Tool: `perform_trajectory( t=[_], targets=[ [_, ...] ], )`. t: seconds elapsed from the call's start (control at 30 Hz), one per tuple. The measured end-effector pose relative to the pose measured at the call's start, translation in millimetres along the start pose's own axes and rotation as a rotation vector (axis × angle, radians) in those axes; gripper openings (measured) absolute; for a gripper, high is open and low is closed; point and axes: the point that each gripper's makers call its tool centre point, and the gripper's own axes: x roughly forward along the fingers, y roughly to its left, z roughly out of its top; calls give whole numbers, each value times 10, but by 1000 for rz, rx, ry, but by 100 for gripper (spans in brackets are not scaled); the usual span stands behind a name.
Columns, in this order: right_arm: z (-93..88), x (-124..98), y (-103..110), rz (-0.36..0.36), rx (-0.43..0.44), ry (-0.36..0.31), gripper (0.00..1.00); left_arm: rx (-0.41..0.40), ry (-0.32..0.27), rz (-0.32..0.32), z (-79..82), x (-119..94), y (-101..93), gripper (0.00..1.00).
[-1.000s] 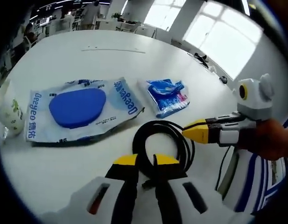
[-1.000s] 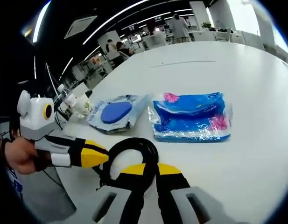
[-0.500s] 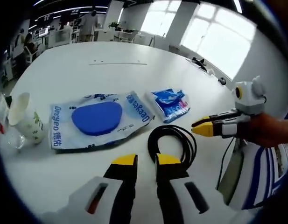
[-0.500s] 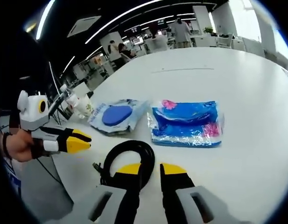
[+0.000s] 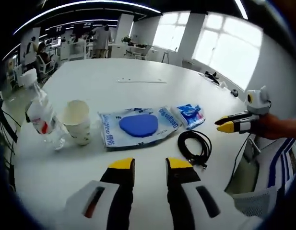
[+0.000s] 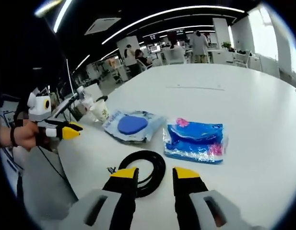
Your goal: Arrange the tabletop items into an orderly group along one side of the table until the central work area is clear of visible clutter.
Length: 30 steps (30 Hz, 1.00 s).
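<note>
White table (image 5: 138, 72), coiled black cable (image 5: 194, 147)

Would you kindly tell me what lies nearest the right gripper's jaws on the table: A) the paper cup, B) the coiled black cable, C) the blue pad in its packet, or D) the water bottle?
B: the coiled black cable lies just ahead of the right gripper, whose jaws stand open.
</note>
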Motion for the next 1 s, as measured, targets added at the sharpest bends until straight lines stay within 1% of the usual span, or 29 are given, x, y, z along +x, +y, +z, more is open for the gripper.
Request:
perform_trajectory(
  t=[0.07, 0.13, 0.17, 0.27, 0.37, 0.47, 0.53, 0.63, 0.77, 0.87, 1.0],
  targets=[
    [30, -23, 114, 30, -9, -18, 35, -15, -15, 14, -11, -115, 98, 26],
    [29, -32, 206, 56, -18, -19, 39, -18, -19, 40, -29, -212, 201, 28],
    [31, -41, 262, 67, -23, -20, 42, -16, -24, 41, -28, -253, 223, 30],
    [4, -59, 351, 83, -39, -18, 44, -7, -45, 56, -14, -418, 311, 32],
    [-19, -102, 410, 87, -34, -17, 49, 24, -61, 68, 7, -565, 360, 35],
    [-24, -167, 454, 86, -29, -28, 51, 35, -82, 79, 20, -702, 420, 38],
    [-36, -194, 466, 88, -31, -31, 52, 27, -95, 90, 18, -788, 466, 39],
    [-50, -237, 479, 86, -38, -25, 56, 25, -105, 104, 2, -875, 519, 40],
    [-15, -323, 494, 78, -36, -43, 59, 20, -117, 125, -54, -1025, 615, 42],
    [-15, -341, 502, 76, -42, -45, 60, 18, -122, 131, -80, -1107, 658, 44],
    [-19, -358, 529, 79, -50, -42, 62, 2, -141, 148, -76, -1222, 727, 46]
  ],
)
